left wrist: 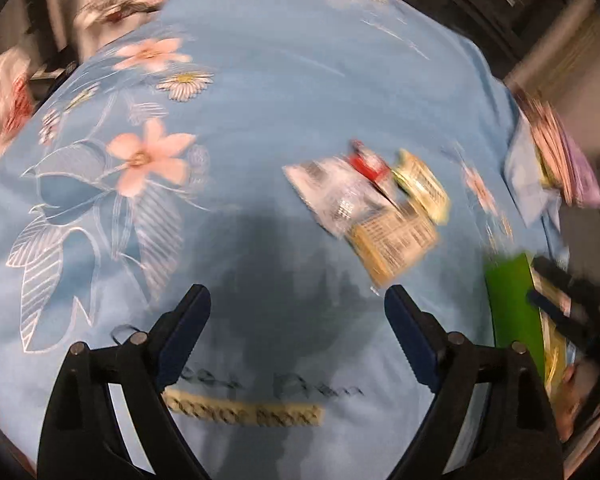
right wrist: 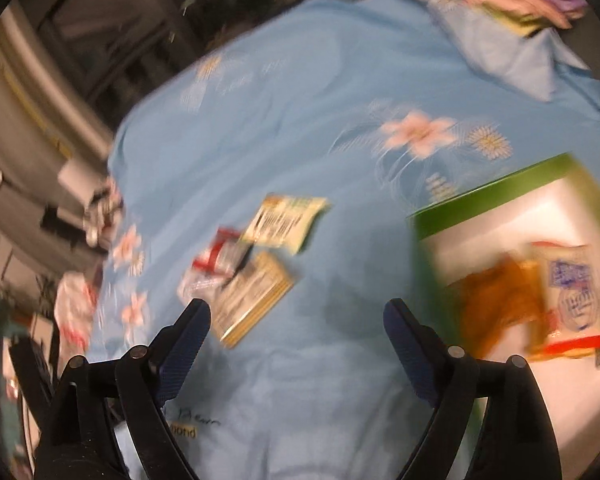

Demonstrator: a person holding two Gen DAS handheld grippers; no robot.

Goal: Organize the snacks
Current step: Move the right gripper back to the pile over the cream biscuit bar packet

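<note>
Bedsheet (left wrist: 300, 92), blue and floral, fills our view, snack packets (left wrist: 364, 208) beside the green box (right wrist: 480, 200), left gripper (left wrist: 298, 304) and right gripper (right wrist: 296, 316) both spread, empty.

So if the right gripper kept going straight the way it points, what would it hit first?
Probably the bare blue floral sheet: the open right gripper aims between the snack packets and the green box. Blur leaves depth uncertain.

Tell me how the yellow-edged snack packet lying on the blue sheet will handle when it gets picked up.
The yellow-edged snack packet lies flat and thin, so it is probably light and floppy, likely to sag from one pinched edge. Its printed film looks smooth, so possibly slippery. It overlaps the red-and-white packet, which might shift with it on the soft blue sheet.
</note>
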